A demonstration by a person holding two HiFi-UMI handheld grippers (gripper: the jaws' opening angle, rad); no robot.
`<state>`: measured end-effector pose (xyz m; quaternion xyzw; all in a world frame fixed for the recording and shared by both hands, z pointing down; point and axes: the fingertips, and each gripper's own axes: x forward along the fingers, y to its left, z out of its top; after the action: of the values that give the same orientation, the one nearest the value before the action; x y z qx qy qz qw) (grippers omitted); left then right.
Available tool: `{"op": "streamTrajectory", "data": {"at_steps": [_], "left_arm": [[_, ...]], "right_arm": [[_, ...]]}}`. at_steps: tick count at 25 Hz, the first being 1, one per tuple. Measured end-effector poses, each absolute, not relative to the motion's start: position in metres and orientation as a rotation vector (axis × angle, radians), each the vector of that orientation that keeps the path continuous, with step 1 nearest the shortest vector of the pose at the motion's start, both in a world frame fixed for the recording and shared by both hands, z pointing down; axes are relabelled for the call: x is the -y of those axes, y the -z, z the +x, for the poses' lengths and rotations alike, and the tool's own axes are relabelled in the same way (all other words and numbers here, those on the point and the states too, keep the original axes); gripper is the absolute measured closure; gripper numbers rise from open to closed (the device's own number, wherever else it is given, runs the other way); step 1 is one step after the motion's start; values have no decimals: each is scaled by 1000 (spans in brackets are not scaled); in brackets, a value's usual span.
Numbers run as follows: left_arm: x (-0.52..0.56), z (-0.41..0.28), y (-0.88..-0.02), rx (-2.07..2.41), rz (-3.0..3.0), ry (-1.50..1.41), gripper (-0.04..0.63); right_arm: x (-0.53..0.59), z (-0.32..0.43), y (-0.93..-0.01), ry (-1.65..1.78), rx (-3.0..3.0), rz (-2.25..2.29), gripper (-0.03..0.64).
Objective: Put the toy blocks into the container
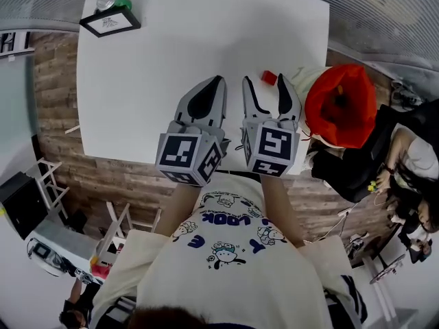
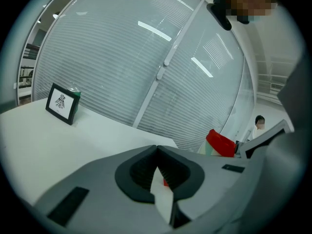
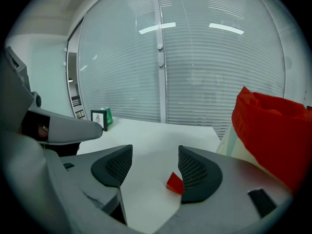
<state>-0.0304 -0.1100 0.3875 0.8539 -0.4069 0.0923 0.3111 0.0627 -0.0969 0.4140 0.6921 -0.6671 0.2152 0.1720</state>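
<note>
A small red toy block (image 1: 269, 78) lies on the white table (image 1: 151, 67) near its right edge. My right gripper (image 1: 265, 83) is open, and the block sits between its jaw tips, close to the right jaw. In the right gripper view the block (image 3: 174, 183) rests on the table just inside the right jaw of that gripper (image 3: 155, 168). The container (image 1: 341, 105), a soft bag with a red lining, stands at the table's right edge, right of this gripper. My left gripper (image 1: 218, 82) hovers beside the right one, shut and empty; its jaws (image 2: 157, 149) meet in its own view.
A black picture frame (image 1: 110, 22) and a green can (image 1: 112, 0) stand at the table's far left corner. The table's near edge runs just under both grippers. A person sits beyond the right edge, behind the container (image 3: 273, 130). Glass walls with blinds lie past the table.
</note>
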Motion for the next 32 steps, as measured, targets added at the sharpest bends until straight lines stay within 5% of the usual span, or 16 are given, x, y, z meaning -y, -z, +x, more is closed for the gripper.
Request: {"op": "streamTrajectory", "data": {"at_steps": [32], "left_arm": [[112, -38, -428, 1075, 2164, -321, 563]], "right_arm": [[99, 83, -509, -834, 1584, 2008, 328]]}}
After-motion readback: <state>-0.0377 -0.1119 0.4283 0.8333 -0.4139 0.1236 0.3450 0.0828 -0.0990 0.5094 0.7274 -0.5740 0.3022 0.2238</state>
